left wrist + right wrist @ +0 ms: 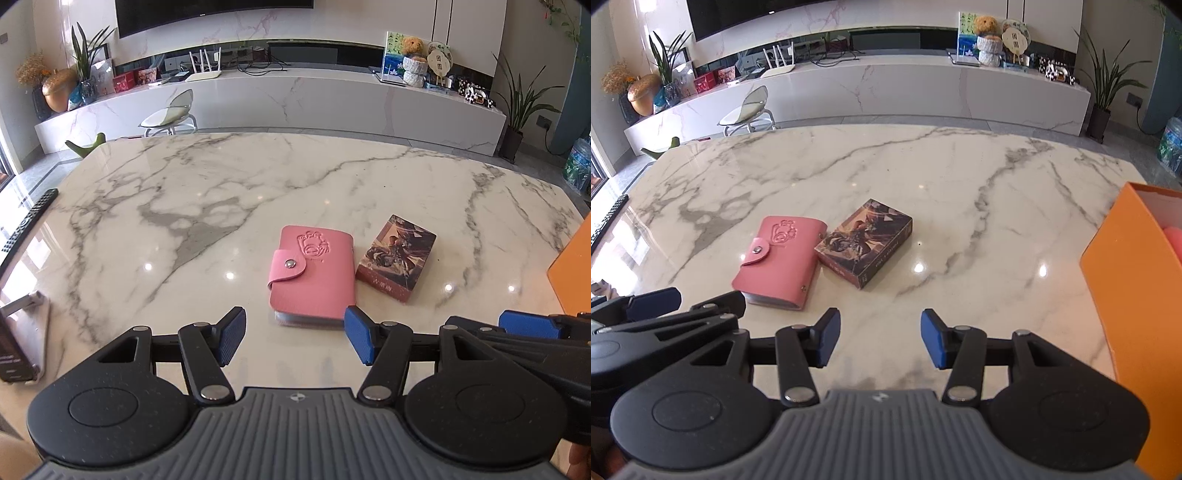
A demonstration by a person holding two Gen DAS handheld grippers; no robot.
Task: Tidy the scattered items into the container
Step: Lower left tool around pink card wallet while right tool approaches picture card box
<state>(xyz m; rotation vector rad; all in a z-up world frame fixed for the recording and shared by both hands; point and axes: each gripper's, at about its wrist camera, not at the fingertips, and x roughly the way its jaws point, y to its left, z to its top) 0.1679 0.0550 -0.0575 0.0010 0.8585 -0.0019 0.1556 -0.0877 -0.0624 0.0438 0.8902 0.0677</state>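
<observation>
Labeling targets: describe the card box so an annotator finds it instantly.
On the marble table, two flat items lie side by side near the middle. The card box is the right one, toward the orange container. Unlike the plain pink wallet, it is dark with printed artwork.

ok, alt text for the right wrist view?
Open right gripper hovers over a marble table, empty. Ahead lie a pink card holder and a card box; an orange container stands at right.

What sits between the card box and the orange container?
Nothing: in the right wrist view, only bare marble table separates the card box from the orange container.
</observation>
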